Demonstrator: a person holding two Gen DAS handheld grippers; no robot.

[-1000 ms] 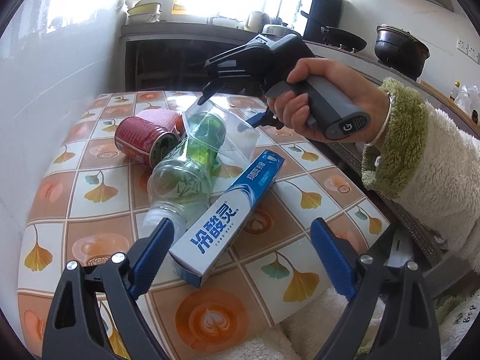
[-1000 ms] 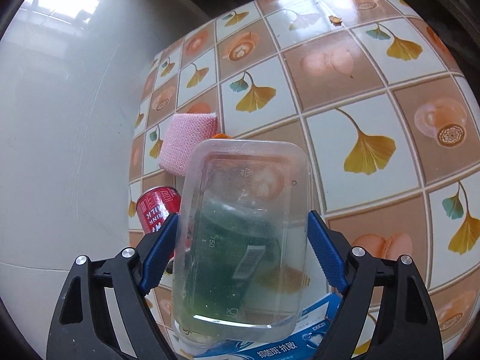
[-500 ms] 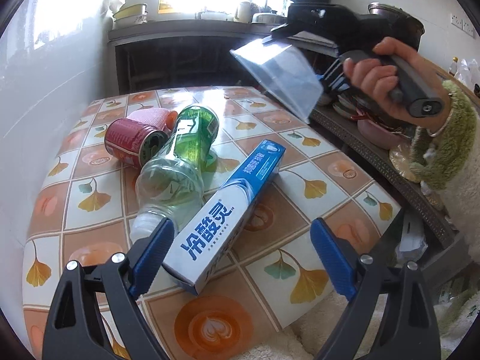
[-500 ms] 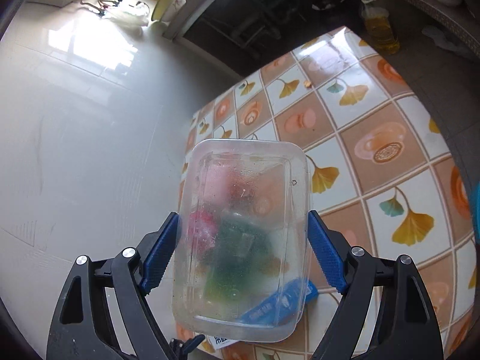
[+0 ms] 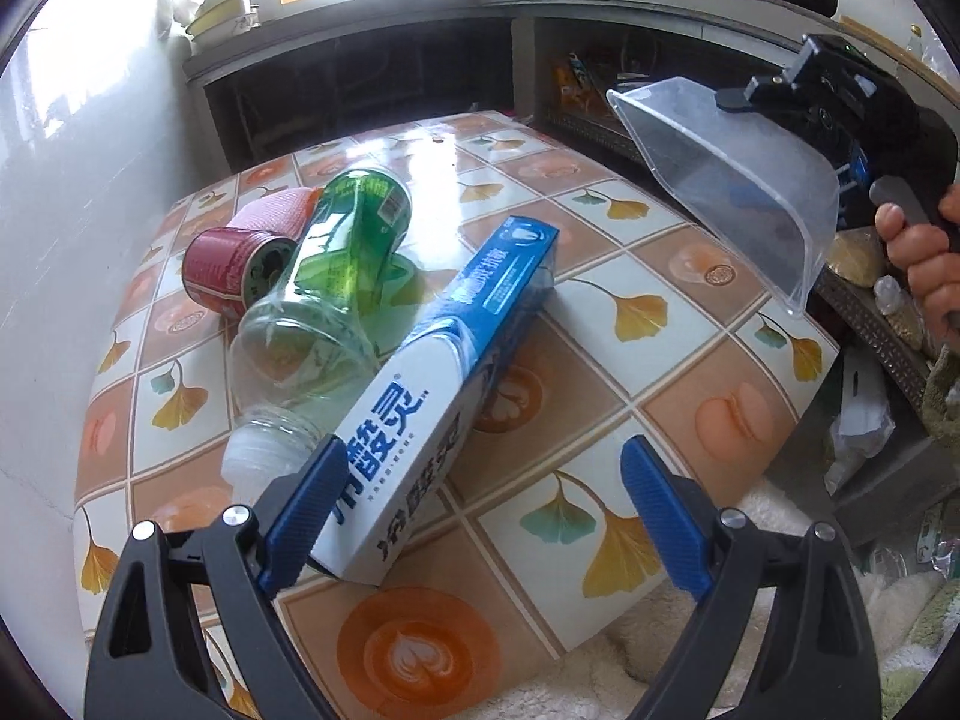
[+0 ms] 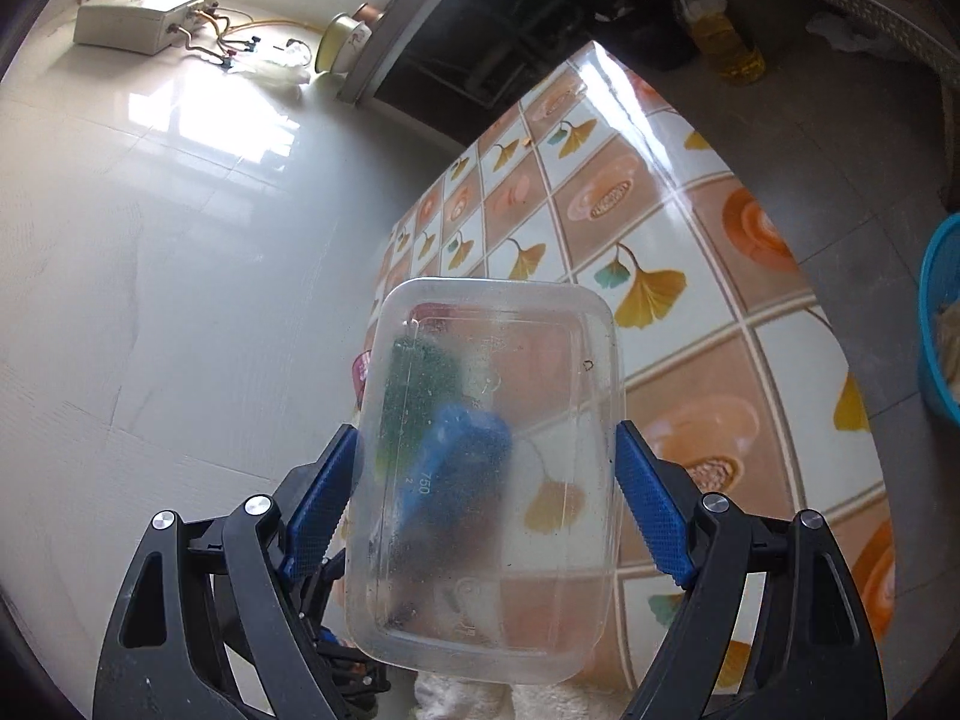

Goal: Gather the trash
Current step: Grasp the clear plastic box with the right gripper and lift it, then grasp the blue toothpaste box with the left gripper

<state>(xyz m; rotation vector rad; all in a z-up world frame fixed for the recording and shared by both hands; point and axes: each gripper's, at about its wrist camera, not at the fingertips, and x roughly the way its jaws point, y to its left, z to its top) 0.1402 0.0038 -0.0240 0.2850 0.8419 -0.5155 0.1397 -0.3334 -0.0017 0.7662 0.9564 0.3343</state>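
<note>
My left gripper (image 5: 480, 456) is open low over the tiled table (image 5: 690, 276), its jaws on either side of the near end of a blue-and-white toothpaste box (image 5: 456, 360). Beside the box lie a clear green-labelled bottle (image 5: 324, 294), a red can (image 5: 228, 264) and a pink sponge (image 5: 276, 213). My right gripper (image 6: 485, 435) is shut on a clear plastic food container (image 6: 492, 468), its pads pressing the two long sides. In the left wrist view that container (image 5: 732, 180) hangs tilted in the air past the table's right edge, held by the right gripper (image 5: 840, 102).
A white wall borders the table on the left. Dark shelving and a counter with pots stand behind it. A blue bin (image 6: 939, 324) sits on the floor off the table's far side, and an oil bottle (image 6: 726, 42) stands near the shelves.
The right gripper has lifted the clear container off the pile and carried it right, past the table edge. The left gripper has come closer to the toothpaste box.
</note>
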